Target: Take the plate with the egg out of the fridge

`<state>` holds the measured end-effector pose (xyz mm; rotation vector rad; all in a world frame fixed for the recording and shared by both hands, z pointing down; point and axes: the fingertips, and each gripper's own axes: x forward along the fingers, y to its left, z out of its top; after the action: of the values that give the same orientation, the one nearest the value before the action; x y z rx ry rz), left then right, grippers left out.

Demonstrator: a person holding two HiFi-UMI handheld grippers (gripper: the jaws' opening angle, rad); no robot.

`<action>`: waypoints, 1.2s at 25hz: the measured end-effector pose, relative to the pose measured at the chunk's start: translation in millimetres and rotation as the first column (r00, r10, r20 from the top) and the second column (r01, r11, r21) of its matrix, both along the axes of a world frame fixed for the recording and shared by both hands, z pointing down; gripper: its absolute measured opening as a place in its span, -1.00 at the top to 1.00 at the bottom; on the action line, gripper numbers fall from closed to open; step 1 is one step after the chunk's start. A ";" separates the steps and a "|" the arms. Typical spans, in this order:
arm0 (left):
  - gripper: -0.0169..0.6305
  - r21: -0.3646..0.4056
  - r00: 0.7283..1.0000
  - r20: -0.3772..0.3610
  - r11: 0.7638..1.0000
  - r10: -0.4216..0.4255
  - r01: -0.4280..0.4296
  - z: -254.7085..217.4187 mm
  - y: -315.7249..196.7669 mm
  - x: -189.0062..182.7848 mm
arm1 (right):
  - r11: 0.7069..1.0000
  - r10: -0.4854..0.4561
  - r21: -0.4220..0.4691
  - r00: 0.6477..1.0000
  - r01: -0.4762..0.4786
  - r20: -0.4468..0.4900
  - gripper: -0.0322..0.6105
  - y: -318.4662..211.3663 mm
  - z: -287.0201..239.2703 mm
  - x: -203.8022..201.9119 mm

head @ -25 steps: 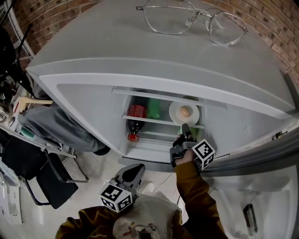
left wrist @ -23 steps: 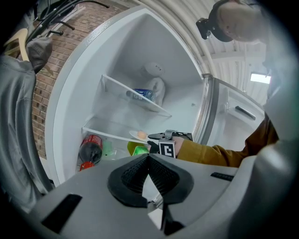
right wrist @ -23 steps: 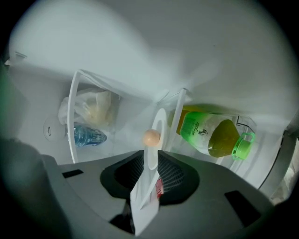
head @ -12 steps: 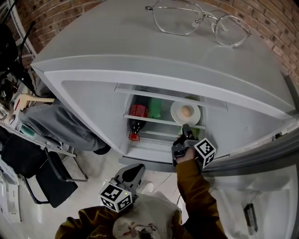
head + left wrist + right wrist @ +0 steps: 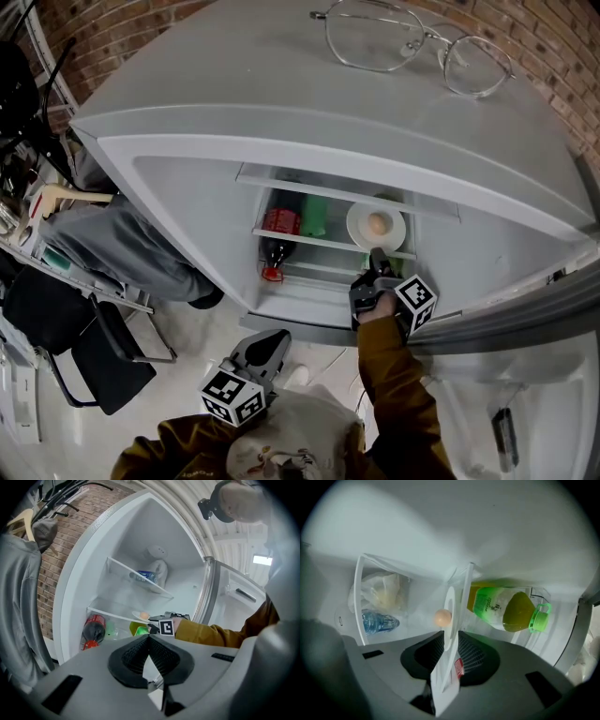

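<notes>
This is a room indoors with a white fridge (image 5: 281, 94) against a red brick wall (image 5: 122, 23). The fridge door is open. On its shelves are a plate (image 5: 356, 227) with 1 egg (image 5: 377, 224), a dark bottle with a red label (image 5: 275, 246) and a green drink bottle (image 5: 506, 609). Glasses (image 5: 370, 39) lie on top of the fridge. To the left are a black chair (image 5: 103, 361) and a grey top (image 5: 112, 244) on a wooden hanger (image 5: 70, 194). The floor (image 5: 216, 328) is pale. It could be a home or a work room.

no text legible. green bottle (image 5: 506, 610) inside the fridge (image 5: 281, 103) carries a printed label, too small to read; red bottle (image 5: 277, 223) inside the fridge, label blurred.
</notes>
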<state>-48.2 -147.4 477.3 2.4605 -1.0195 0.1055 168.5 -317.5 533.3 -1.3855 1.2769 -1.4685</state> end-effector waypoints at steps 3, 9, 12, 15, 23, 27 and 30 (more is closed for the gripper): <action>0.92 -0.001 1.000 -0.002 1.000 -0.002 0.002 -0.4 0.3 -1.5 | 1.000 0.008 -0.025 1.000 -0.007 0.013 0.66 0.6 5.6 1.1; 0.92 -0.003 1.000 -0.006 1.000 -0.010 0.010 -0.1 0.3 -4.5 | 1.000 0.006 -0.017 1.000 -0.006 0.021 0.81 2.8 2.1 1.7; 0.92 -0.005 1.000 -0.007 1.000 -0.010 0.010 0.0 1.6 -4.6 | 1.000 0.003 -0.018 1.000 -0.002 0.024 0.82 6.4 2.3 0.5; 0.92 -0.007 1.000 -0.009 1.000 -0.005 0.005 0.2 2.9 -3.7 | 1.000 0.002 -0.012 1.000 -0.002 0.031 0.82 11.5 1.3 -0.5; 0.92 -0.011 1.000 -0.019 1.000 0.013 -0.014 1.8 8.1 2.8 | 1.000 -0.027 0.009 0.999 0.026 0.034 0.83 23.7 -5.4 -8.3; 0.92 -0.011 1.000 -0.022 1.000 0.011 -0.011 1.3 9.6 3.2 | 0.999 -0.030 0.026 0.999 0.029 0.013 0.83 26.2 -7.5 -10.8; 0.92 -0.010 1.000 -0.022 1.000 0.011 -0.012 2.0 10.2 4.9 | 0.998 -0.042 0.052 0.999 0.041 0.003 0.80 24.7 -9.5 -12.8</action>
<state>-43.3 -137.2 479.3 2.4531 -0.9931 0.0864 155.6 -292.9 523.8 -1.3285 1.3389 -1.4552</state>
